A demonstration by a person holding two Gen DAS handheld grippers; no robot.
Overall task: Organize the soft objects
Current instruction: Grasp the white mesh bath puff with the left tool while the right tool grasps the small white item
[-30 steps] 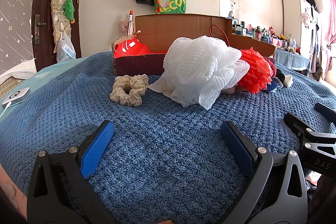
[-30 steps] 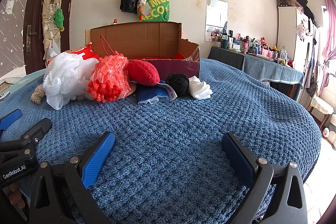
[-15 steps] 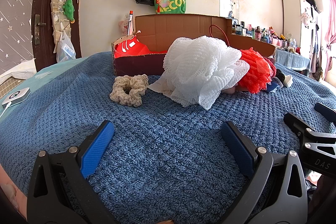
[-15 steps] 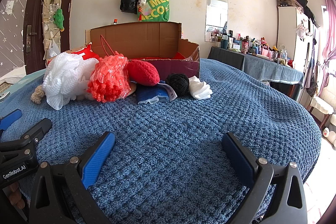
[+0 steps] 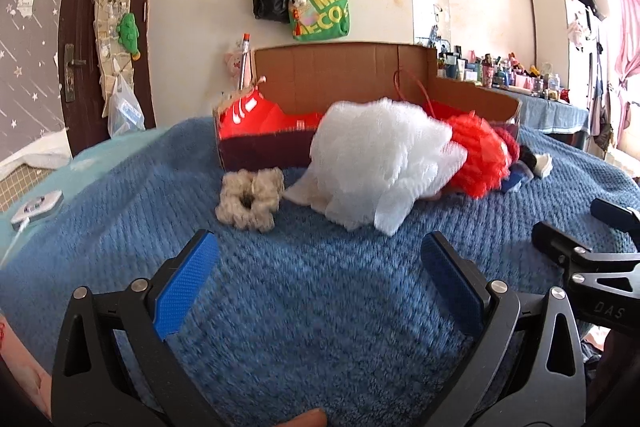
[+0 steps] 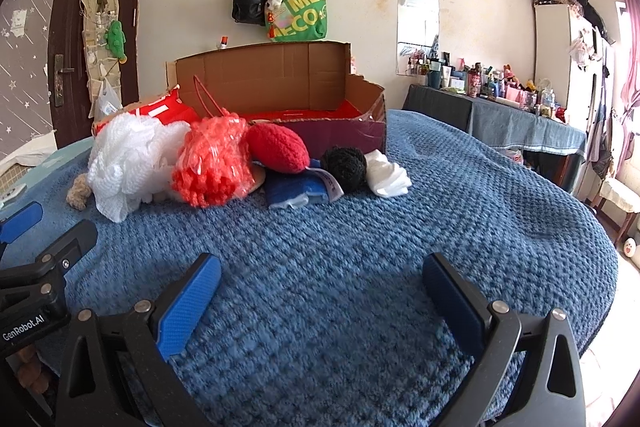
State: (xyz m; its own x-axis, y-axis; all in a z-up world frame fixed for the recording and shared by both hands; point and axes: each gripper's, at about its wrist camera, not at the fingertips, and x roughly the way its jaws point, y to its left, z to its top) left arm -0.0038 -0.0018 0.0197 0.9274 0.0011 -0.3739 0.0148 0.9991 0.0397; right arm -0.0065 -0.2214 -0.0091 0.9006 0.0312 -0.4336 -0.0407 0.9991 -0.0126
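Soft things lie in a row on the blue blanket (image 5: 320, 307) in front of an open cardboard box (image 5: 344, 83) (image 6: 264, 79): a beige scrunchie (image 5: 250, 199), a white mesh pouf (image 5: 380, 163) (image 6: 128, 163), a red mesh pouf (image 6: 214, 163) (image 5: 478, 151), a red knitted piece (image 6: 278, 147), a blue folded cloth (image 6: 298, 189), a black yarn ball (image 6: 344, 169) and a white cloth (image 6: 386, 177). My left gripper (image 5: 318, 279) is open above the blanket, short of the scrunchie and white pouf. My right gripper (image 6: 320, 291) is open and holds nothing, well short of the pile.
The box holds red fabric (image 5: 256, 115). A white device with a cable (image 5: 38, 205) lies at the blanket's left edge. A door (image 5: 100, 27) stands at the left, bags (image 6: 296, 7) hang on the wall, and a cluttered dresser (image 6: 500, 95) is at the right.
The left gripper has moved slightly forward and up, so the scrunchie and white pouf look a bit closer and blurred. The right gripper has barely moved.
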